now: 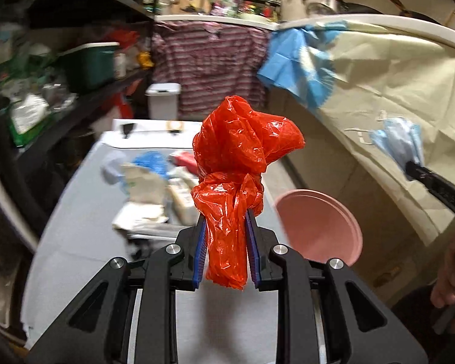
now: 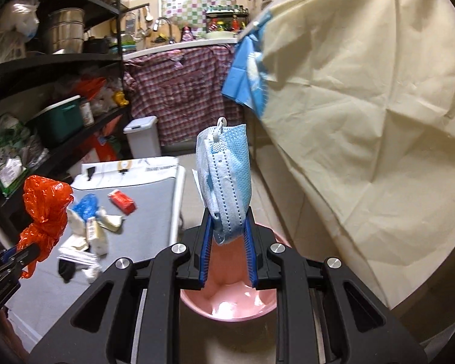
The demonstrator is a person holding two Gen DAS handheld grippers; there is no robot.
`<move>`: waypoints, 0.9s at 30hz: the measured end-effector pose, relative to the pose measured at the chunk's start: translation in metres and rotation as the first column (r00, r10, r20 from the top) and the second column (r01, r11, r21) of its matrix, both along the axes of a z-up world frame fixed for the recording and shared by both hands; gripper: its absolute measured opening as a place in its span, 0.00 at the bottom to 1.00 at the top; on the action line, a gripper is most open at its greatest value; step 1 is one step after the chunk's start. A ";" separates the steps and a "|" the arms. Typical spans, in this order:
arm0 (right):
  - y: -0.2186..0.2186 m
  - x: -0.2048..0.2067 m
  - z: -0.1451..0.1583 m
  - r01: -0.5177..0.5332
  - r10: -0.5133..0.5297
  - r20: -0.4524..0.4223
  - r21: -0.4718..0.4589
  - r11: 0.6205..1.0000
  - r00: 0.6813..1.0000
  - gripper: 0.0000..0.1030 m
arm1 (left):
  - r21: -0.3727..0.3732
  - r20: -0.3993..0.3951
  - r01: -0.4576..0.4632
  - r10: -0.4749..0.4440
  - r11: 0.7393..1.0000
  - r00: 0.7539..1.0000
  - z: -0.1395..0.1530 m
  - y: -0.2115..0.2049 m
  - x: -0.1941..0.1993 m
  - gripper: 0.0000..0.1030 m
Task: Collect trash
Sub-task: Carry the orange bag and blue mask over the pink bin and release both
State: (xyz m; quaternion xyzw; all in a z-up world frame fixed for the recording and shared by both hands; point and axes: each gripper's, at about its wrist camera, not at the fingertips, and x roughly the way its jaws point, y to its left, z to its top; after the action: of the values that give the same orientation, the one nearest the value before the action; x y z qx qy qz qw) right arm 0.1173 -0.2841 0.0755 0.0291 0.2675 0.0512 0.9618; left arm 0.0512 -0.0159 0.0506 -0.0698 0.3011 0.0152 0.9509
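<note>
Left wrist view: the left gripper is seen closed on a crumpled red plastic bag, whose lower tail is pinched between the blue pads while the bunched top stands above the fingertips. The bag is held up over the near end of a grey table. A pink basin is seen on the floor just beside the table's right edge, and the bag is held to the left of it, above the table edge.

From the right wrist view, the right gripper is seen narrowly closed on a folded blue face mask, gripped by its lower edge between the pads, with the rest of the mask standing up and a white ear loop at its top. The mask is held directly over the basin, whose rim shows below the jaws.

On the table more litter is left: a red carton, a blue glove, crumpled white wrappers and a small black scrap. A white lidded bin stands beyond the far end of the table. A cream cloth hangs to the right of the basin. A person's hand is glimpsed on the right gripper's handle.
</note>
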 end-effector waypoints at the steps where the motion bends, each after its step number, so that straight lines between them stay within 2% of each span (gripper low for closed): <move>1: -0.006 0.004 -0.003 0.007 -0.007 -0.008 0.008 1.000 1.000 0.20 | -0.005 -0.002 0.019 -0.019 1.000 1.000 0.000 -0.008 0.006 0.23; 10: -0.023 0.035 -0.039 0.032 -0.029 -0.053 0.050 0.998 0.998 0.20 | -0.016 -0.013 0.157 -0.157 0.988 0.988 -0.011 -0.061 0.052 0.23; 21: -0.026 0.058 -0.056 0.048 -0.042 -0.093 0.057 0.997 0.995 0.20 | -0.009 -0.082 0.211 -0.211 0.977 0.974 -0.045 -0.093 0.096 0.23; 27: -0.025 0.066 -0.061 0.054 -0.048 -0.111 0.053 0.997 0.993 0.20 | -0.006 -0.094 0.229 -0.228 0.973 0.969 -0.048 -0.104 0.110 0.23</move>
State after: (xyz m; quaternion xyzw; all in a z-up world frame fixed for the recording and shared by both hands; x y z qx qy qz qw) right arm 0.1830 -0.3089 0.0150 0.0657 0.3176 0.0326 0.9454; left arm 0.1615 -0.1202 0.0022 -0.0315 0.3514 -0.0904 0.9313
